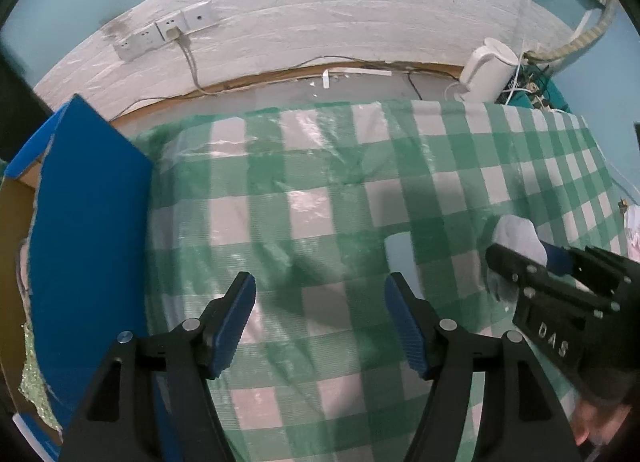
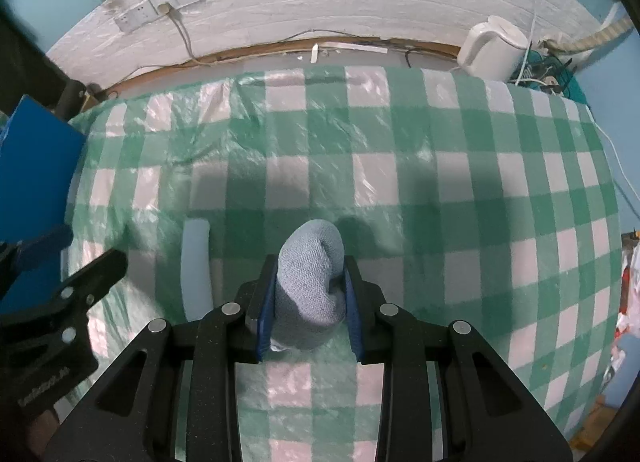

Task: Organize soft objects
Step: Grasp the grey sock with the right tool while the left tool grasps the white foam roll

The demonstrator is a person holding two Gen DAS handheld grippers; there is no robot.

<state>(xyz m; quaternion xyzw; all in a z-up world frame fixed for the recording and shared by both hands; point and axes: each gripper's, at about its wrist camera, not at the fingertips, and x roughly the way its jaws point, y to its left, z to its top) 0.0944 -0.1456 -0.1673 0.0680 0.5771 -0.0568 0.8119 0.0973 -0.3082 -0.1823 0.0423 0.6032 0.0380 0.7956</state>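
My right gripper (image 2: 309, 262) is shut on a rolled pale blue knit sock (image 2: 312, 274), held just above the green checked tablecloth (image 2: 440, 166). The same sock shows in the left wrist view (image 1: 518, 236), poking out of the right gripper (image 1: 520, 262) at the right edge. My left gripper (image 1: 320, 302) is open and empty over the cloth. A white foam block (image 2: 196, 266) lies on the cloth left of the sock; it also shows in the left wrist view (image 1: 400, 258). A blue cardboard box (image 1: 84, 242) stands open at the left, with soft things inside.
A white kettle (image 2: 494, 48) stands at the back right with tangled cables beside it. A wall socket strip (image 2: 160, 12) with a plugged cord is on the white brick wall. The table's far edge runs along the wall.
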